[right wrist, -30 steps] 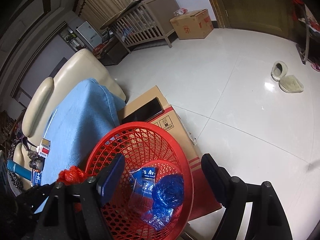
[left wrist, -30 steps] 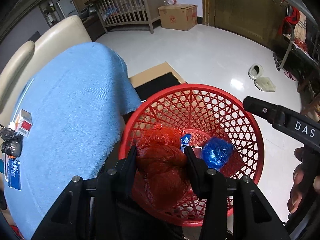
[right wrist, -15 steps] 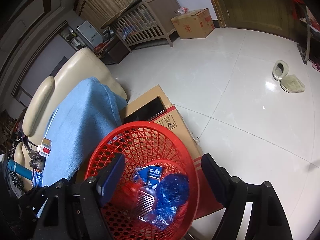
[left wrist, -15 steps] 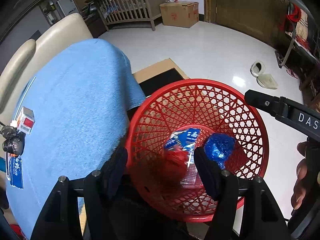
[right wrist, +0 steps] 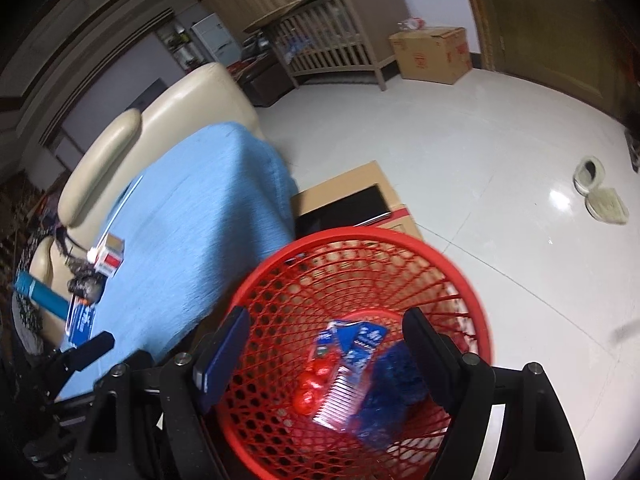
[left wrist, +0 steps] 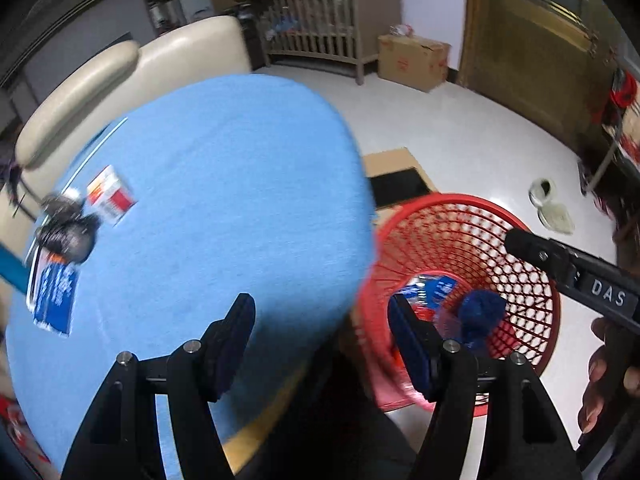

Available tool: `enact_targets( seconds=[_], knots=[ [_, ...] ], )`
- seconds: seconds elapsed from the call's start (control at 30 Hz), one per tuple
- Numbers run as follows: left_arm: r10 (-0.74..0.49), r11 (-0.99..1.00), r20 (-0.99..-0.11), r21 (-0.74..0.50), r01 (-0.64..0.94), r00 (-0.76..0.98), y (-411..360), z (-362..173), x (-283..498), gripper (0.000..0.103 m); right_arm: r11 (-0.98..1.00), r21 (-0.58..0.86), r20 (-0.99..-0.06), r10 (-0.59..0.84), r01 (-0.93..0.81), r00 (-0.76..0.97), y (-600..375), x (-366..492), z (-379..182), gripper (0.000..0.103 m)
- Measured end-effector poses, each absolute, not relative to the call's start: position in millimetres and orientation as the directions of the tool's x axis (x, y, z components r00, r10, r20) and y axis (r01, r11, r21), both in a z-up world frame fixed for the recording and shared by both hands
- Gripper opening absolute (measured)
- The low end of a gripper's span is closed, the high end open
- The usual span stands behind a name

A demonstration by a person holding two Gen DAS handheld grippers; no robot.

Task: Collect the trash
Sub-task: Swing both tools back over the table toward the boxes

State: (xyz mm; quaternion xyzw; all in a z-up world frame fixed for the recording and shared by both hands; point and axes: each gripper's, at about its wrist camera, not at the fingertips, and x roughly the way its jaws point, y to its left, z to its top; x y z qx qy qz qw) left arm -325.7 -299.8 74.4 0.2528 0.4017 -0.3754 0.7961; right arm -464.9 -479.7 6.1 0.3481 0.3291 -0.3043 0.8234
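A red mesh basket stands on the floor beside a table under a blue cloth. In it lie a red plastic bag, a blue packet and a crumpled blue bag. My right gripper hangs open and empty above the basket. My left gripper is open and empty over the near edge of the blue cloth, with the basket to its right. At the cloth's far left lie a red-and-white box, a black crumpled bag and a blue packet.
A cardboard box with a black slab on top sits behind the basket. A cream sofa backs the table. A wooden crib, another carton and slippers are across the white floor. A hand holds the right gripper.
The left gripper opened and dropped the red bag into the basket, then swung left over the blue cloth. The right gripper shifted a little further over the basket, still open.
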Motion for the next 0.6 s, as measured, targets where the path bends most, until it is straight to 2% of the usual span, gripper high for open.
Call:
enact_targets(
  seconds=[0.4, 0.6],
  knots=[
    [-0.348, 0.781, -0.815, 0.021, 0.624, 0.464, -193.8, 72.4, -247.4, 0.07, 0.7, 0.287, -0.787, -0.216, 0.653, 0.577, -423.1, -401.5, 13.1, 0.081],
    [-0.301, 0.839, -0.81, 0.027, 0.544, 0.504, -144.9, 71.7, -193.7, 0.071, 0.765, 0.256, -0.804, -0.172, 0.591, 0.57, -391.5, -361.9, 11.5, 0.081]
  ],
)
